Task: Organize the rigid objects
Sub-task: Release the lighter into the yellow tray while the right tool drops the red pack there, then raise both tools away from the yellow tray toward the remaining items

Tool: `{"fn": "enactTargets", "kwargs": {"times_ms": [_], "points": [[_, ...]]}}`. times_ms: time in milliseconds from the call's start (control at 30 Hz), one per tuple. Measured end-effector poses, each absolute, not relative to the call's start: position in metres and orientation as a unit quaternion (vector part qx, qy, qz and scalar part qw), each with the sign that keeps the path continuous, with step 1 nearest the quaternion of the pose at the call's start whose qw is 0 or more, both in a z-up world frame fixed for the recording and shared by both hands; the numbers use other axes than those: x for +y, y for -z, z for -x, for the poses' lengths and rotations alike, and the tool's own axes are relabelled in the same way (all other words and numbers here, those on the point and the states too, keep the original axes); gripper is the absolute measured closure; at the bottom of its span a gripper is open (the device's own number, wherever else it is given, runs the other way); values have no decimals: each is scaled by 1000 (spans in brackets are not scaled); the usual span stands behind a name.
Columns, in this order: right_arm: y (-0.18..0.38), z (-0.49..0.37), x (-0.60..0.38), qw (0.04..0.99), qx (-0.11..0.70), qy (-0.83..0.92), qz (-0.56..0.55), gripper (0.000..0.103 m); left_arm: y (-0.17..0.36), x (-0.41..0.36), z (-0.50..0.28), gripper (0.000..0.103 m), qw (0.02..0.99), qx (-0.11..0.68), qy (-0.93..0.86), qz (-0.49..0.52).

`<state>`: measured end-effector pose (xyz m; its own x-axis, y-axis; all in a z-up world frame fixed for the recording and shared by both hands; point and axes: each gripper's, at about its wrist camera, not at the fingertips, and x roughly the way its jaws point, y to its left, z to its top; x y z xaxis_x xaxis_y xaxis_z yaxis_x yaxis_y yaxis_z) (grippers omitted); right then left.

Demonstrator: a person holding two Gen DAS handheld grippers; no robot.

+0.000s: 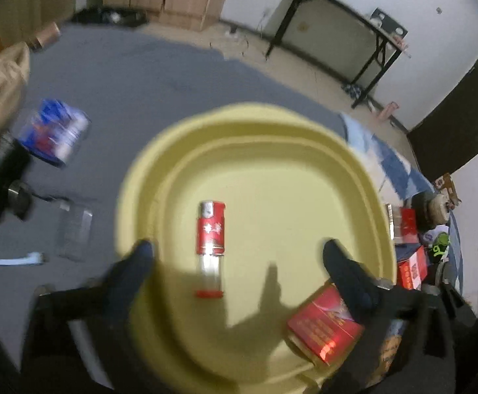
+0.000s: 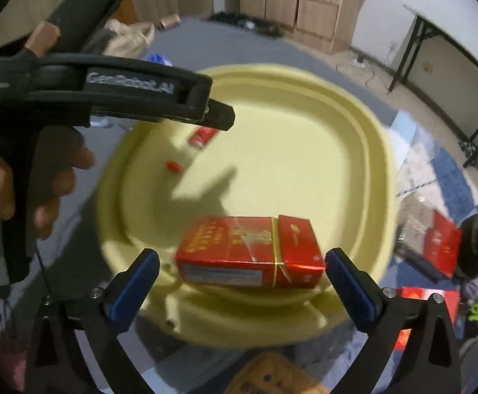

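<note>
Both tools stand over a yellow tray (image 1: 354, 170) that sits on a grey-covered surface. The left tool (image 1: 235, 256) is spread wide and grips nothing; a red lighter (image 1: 210, 239) lies flat on the tray floor between its fingers, touched by neither. The right tool (image 2: 242, 266) is equally wide and empty; the red cigarette pack (image 2: 249, 252) rests at the near rim of the tray, lying between the blue pads (image 2: 130, 292), which stand clear of it on both sides.

By the look of it, the step in hand is dropping items into the tray: lighter and pack are both lying loose inside, so two pieces of the sorting seem done.

More things wait outside. To the left of the tray lie a blue-and-white tin (image 1: 55, 131) and a clear plastic piece (image 1: 75, 229); to the right are further red boxes (image 2: 442, 243).

The next move likely calls for lifting each tool clear of the tray without nudging its contents, then swinging out to a loose item and lining the fingers across its narrower faces.
</note>
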<state>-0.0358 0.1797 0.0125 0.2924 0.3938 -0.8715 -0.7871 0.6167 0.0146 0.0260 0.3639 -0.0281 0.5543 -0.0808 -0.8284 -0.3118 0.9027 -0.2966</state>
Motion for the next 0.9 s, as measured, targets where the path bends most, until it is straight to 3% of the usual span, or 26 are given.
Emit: {"fn": "enactTargets", "kwargs": {"times_ms": [233, 567, 733, 900], "points": [[-88, 58, 138, 821, 443, -309, 188, 0, -51, 358, 13, 0, 871, 441, -63, 209], [-197, 147, 42, 858, 440, -205, 168, 0, -187, 282, 79, 0, 911, 372, -15, 178], [-240, 177, -9, 872, 429, -188, 144, 0, -208, 223, 72, 0, 919, 356, 31, 169], [-243, 161, -54, 871, 452, -163, 104, 0, -199, 175, 43, 0, 910, 386, 50, 143]]}}
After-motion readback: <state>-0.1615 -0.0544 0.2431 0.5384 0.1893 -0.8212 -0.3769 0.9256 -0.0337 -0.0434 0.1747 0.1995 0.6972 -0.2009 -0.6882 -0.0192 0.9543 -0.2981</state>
